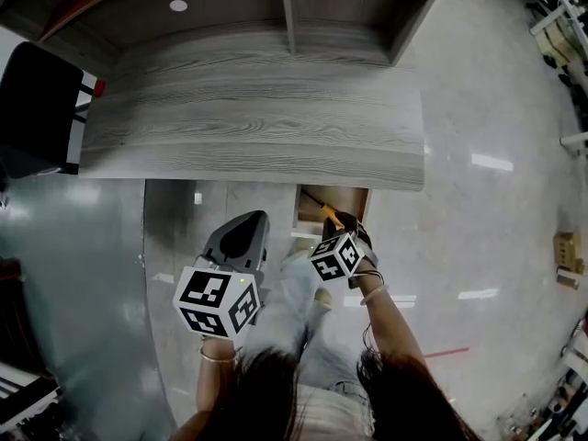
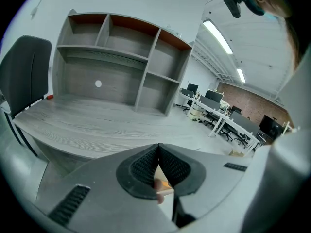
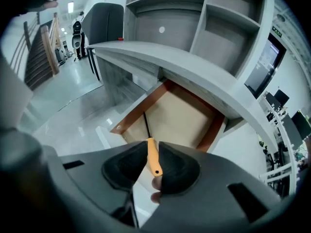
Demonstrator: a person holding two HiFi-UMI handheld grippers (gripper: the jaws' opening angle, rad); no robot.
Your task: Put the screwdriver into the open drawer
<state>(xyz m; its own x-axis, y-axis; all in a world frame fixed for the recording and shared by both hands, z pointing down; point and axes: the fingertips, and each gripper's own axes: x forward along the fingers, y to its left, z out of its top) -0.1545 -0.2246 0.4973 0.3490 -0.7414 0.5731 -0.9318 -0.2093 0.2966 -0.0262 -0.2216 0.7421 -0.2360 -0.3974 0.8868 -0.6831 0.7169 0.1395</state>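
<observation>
The screwdriver [image 3: 153,158] has an orange handle and a thin black shaft; my right gripper [image 3: 153,148] is shut on the handle. Its shaft points forward and down over the near left rim of the open drawer [image 3: 141,108], whose tan bottom holds nothing I can see. In the head view the right gripper [image 1: 342,220] hangs over the drawer [image 1: 366,206] below the desk's front edge, with the screwdriver [image 1: 325,211] poking out toward the desk. My left gripper [image 1: 252,219] is shut on nothing, to the left of the drawer; its fingertips [image 2: 151,155] meet in front of the desk.
The grey wooden desk [image 1: 248,118] carries a shelf unit [image 1: 289,12] at the back. A black chair [image 1: 37,108] stands at the desk's left end. The person's legs [image 1: 303,320] are right in front of the drawer. Glossy floor lies to the right.
</observation>
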